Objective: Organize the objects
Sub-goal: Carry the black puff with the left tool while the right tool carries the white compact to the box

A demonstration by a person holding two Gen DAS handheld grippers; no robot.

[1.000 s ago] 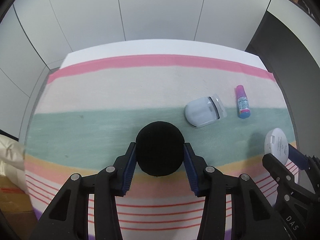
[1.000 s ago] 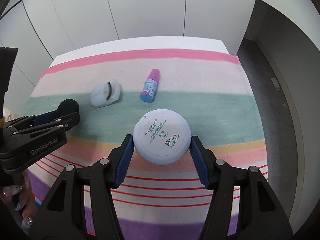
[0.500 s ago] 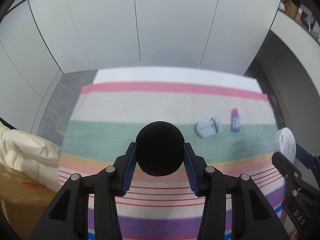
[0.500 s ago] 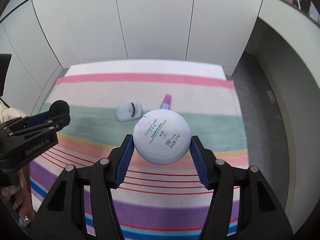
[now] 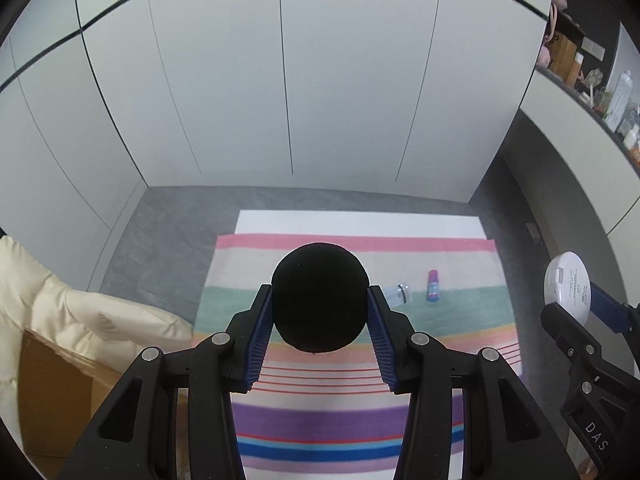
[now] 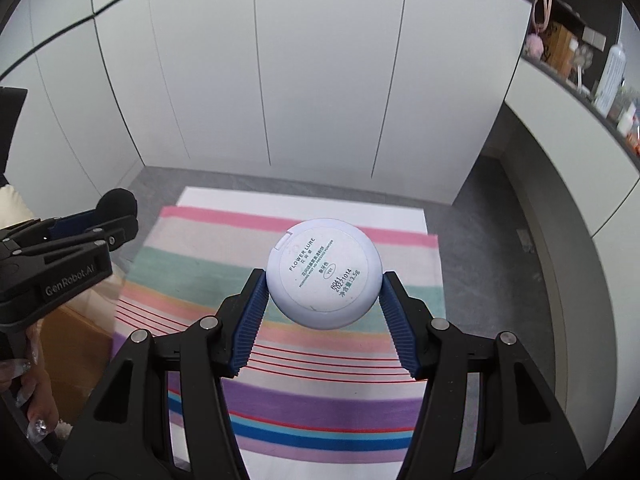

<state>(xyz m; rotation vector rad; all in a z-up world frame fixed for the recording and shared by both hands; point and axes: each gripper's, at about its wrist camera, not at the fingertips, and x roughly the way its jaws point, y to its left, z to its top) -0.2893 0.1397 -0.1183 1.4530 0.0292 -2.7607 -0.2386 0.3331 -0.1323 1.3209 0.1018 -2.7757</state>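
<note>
Striped cloth (image 5: 352, 420), grey floor (image 5: 168, 232); hand-held grippers pinching black ball (image 5: 320, 298), white compact (image 6: 324, 274).

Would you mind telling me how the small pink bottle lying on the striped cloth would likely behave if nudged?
The pink bottle lies on its side and looks cylindrical, so it would probably roll. It looks small, so likely light. The striped cloth may damp the rolling somewhat.

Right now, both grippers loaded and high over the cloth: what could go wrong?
1. The white compact is pinched only at its rounded rim by the right gripper; it could pivot or slip.
2. The black round object in the left gripper could drop toward the clear case and pink tube.
</note>
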